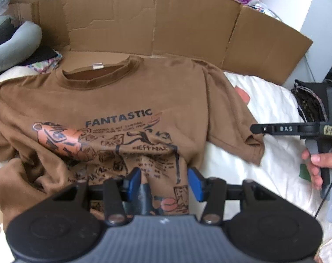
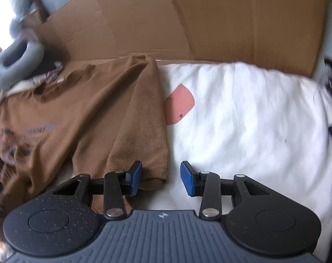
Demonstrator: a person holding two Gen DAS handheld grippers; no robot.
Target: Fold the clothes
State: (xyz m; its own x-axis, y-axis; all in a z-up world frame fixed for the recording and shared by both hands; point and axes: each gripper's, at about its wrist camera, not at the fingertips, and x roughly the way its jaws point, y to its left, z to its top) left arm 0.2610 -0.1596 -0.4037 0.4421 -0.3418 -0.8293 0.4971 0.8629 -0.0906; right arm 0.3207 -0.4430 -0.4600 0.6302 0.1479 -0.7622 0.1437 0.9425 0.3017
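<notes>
The brown T-shirt (image 1: 113, 100) lies face up on a bed with white bedding (image 1: 264, 100), its collar toward a wall of flattened cardboard (image 1: 157, 19) and its "FANTASTIC" print showing; in the left wrist view the chest is fairly flat but the lower body is rumpled and bunched on the left of the picture, so the step in hand looks like the first one, taking hold of the garment before any fold is made; the left gripper (image 1: 164, 182) hangs over the printed lower part with its blue fingers (image 1: 134, 182) spread and a raised ridge of cloth in the gap between them, not visibly pinched, so I read them as released; at the picture's right edge the right gripper (image 1: 256, 128) reaches in, held by a hand (image 1: 317, 166), just beside the sleeve (image 1: 233, 118). In the right wrist view, which is blurred, that gripper (image 2: 161, 178) sits low over the sleeve's cuff (image 2: 152, 173); its fingers (image 2: 136, 176) are parted, one over the cloth and the other over bare bedding, the cuff edge between them and nothing clamped; a pink patch (image 2: 179, 105) on the bedding lies just beside the sleeve. The next move probably calls for both to settle lower and close on their cloth, taking a single clean layer, not the bedding beneath.
</notes>
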